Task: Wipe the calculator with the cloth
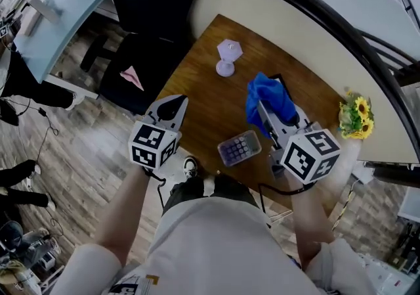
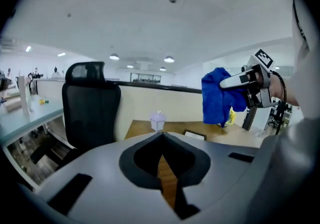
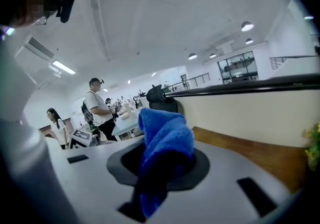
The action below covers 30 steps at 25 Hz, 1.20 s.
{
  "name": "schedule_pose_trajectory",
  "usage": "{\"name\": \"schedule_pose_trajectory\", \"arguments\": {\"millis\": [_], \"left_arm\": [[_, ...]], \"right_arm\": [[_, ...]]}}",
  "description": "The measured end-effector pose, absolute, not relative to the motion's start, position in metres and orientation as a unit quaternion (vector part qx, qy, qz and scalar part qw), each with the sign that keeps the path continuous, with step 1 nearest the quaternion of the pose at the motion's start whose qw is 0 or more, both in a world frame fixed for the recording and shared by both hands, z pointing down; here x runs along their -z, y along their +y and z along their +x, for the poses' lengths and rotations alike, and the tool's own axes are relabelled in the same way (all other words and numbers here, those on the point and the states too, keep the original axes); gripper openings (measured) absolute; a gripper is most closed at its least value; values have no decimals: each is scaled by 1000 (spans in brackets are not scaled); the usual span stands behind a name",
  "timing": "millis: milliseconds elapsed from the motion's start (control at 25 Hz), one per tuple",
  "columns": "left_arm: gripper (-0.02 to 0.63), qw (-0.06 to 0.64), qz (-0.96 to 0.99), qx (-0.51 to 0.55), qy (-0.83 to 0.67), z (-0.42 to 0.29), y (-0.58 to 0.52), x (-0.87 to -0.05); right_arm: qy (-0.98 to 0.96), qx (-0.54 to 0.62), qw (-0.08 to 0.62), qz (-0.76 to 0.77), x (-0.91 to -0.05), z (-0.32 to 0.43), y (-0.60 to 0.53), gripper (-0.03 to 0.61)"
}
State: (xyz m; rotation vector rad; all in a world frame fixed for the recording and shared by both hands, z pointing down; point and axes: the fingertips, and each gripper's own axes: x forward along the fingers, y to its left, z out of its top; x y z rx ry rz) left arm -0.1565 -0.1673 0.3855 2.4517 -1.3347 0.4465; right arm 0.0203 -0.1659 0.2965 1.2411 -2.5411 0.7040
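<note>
Calculator, small grey rectangular keypad unit (image 1: 239,148), lying at 6 o'clock on brown wooden table (image 1: 200,93); crumpled blue cloth (image 1: 266,96) clamped in right gripper (image 1: 268,116), raised at its 1 o'clock; left gripper (image 1: 172,108) closed, empty; wiping apparently not begun.

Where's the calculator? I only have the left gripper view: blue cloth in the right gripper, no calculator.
Observer: Head view: the calculator lies flat on the table, near its edge, just left of the right gripper.
Operator: Cloth on it yet?
Observer: No. The cloth shows beyond the calculator in that view, not over it.
Operator: Grip solid?
Observer: Right gripper view: the jaws are closed on the cloth, which bunches above them and hangs down in front.
</note>
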Motion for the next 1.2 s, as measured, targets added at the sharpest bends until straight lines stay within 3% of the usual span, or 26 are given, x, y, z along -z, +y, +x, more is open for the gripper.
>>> {"name": "schedule_pose_trajectory", "arguments": {"millis": [280, 680, 960, 1200], "left_arm": [[2, 44, 855, -106, -506, -167, -179, -278], [2, -31, 854, -54, -516, -177, -161, -175], [2, -61, 848, -32, -526, -187, -140, -142], [2, -51, 852, -61, -518, -182, -127, -168]], "right_arm": [[-891, -176, 56, 415, -216, 12, -167, 84], [-901, -82, 14, 426, -136, 18, -150, 84], [-915, -47, 44, 399, -126, 6, -126, 84], [-911, -68, 79, 399, -159, 5, -117, 84]]}}
